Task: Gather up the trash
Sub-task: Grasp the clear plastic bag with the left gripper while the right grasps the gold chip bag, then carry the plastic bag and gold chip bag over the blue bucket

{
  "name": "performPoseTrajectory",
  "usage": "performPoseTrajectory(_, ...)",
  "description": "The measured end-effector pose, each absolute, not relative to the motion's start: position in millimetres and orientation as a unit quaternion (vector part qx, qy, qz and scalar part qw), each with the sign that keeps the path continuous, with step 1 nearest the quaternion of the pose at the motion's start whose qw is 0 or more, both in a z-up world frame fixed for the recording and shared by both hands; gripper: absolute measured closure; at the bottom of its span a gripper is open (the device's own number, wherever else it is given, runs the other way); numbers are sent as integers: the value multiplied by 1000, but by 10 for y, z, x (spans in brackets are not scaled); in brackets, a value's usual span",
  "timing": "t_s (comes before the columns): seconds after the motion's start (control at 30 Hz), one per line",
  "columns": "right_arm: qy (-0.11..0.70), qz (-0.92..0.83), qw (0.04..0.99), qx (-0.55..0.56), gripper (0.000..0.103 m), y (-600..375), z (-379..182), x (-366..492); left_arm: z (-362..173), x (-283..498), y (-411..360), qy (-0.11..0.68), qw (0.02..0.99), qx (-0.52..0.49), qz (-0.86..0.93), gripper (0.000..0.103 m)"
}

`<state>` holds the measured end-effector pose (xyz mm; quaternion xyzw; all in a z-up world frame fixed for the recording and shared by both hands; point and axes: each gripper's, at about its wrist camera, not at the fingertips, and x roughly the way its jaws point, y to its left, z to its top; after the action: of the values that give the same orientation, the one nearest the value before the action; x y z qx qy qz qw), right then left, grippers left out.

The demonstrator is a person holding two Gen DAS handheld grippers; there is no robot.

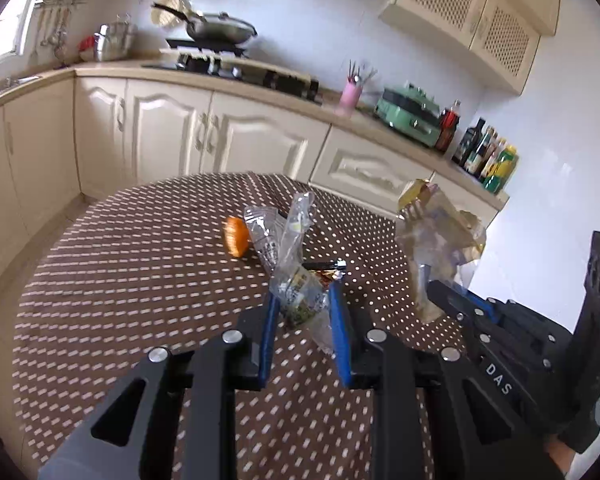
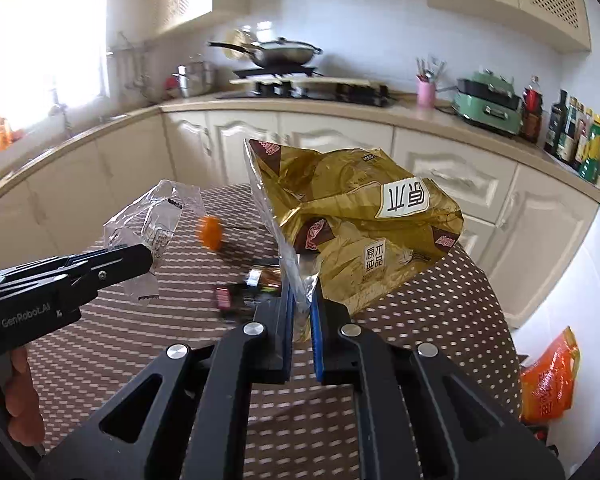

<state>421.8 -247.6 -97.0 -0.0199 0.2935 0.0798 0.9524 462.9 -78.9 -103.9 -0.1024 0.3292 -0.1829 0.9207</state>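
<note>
We see 2 grippers working over a round table (image 1: pixel 120 280) with a brown dotted cloth. In the left wrist view, our left gripper (image 1: pixel 305 300) is pinching a clear wrapper (image 1: pixel 300 292) between its 2 blue pads, the plastic rising up and away toward 12 o'clock. In the right wrist view the same wrapper (image 2: pixel 152 232) sticks out of that gripper at 9 o'clock, lifted off the cloth. Our right gripper (image 2: pixel 302 300) has its pads pressed on the silver inner edge of a crumpled gold bag (image 2: pixel 360 224), which stands up above the fingers toward 1 o'clock and hides part of the table. In the left view that bag (image 1: pixel 436 232) shows at 3 o'clock, held clear of the cloth. On the table, an orange cap (image 1: pixel 236 236) lies at 11 o'clock from the left gripper, apart from it. A dark foil wrapper (image 2: pixel 256 284) lies on the cloth just at 10 o'clock of the right gripper's tips; in the left view it (image 1: pixel 326 270) sits just behind the clear wrapper. An orange sack (image 2: pixel 548 380) sits low at 4 o'clock, beyond the table edge.
</note>
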Motion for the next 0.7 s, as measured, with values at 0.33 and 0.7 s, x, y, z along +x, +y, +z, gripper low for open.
performPoseTrajectory(0.33, 276, 218, 935, -41, 96, -1301, -670, 3687, -803, 3720, 262, 290, 941, -124, -121, 79)
performPoseTrajectory(0.7, 306, 396, 861, -89, 96, 653, -1008, 3159, -1187, 2635, 1934, 292, 942, -158, 44, 79)
